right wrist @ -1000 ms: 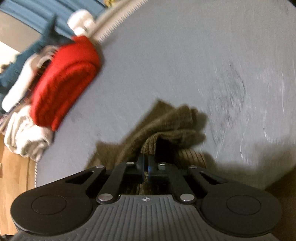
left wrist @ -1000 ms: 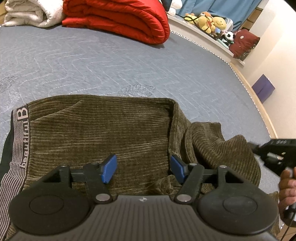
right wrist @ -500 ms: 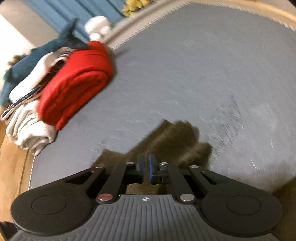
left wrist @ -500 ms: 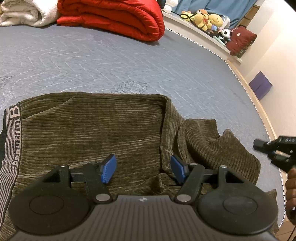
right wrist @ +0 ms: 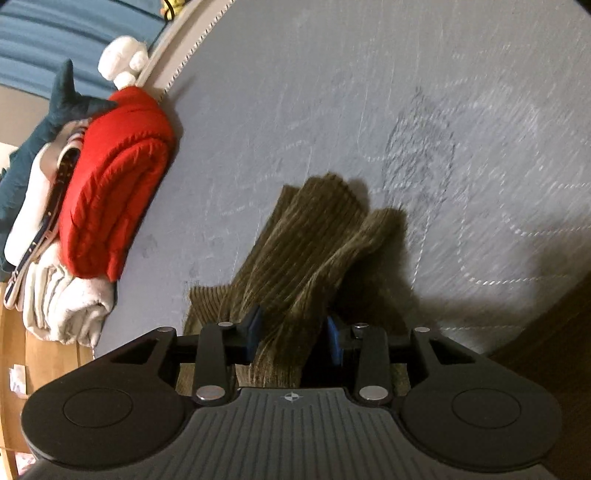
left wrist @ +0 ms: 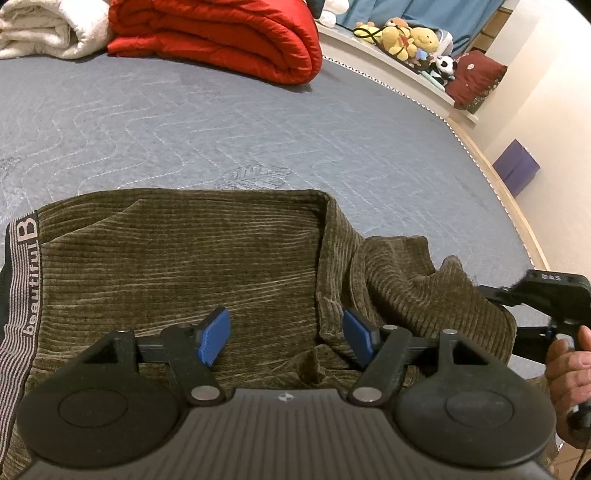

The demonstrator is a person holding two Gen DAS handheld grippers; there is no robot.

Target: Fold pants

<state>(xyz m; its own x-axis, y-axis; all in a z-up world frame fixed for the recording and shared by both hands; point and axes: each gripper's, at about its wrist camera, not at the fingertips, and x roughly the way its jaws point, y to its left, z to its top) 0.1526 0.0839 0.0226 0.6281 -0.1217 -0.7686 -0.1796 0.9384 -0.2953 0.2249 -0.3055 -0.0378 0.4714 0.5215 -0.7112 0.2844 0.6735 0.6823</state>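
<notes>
Olive-brown corduroy pants (left wrist: 177,258) lie on a grey quilted bed (left wrist: 221,122), with a striped waistband (left wrist: 22,288) at the left and a bunched fold of leg (left wrist: 399,280) at the right. My left gripper (left wrist: 286,338) is open just above the pants, its blue pads either side of a vertical crease. My right gripper (right wrist: 291,328) is open, with the bunched leg fabric (right wrist: 317,251) lying between its blue pads. The right gripper also shows at the right edge of the left wrist view (left wrist: 543,295), held by a hand.
A folded red quilt (left wrist: 221,33) and a white blanket (left wrist: 48,29) lie at the far side of the bed. Plush toys (left wrist: 406,37) sit on a ledge behind. The bed edge (left wrist: 495,192) curves on the right, with a purple box (left wrist: 517,171) on the floor beyond it.
My right gripper was shut and has opened around the bunched leg. The left gripper stayed open and shifted only slightly over the pants.
</notes>
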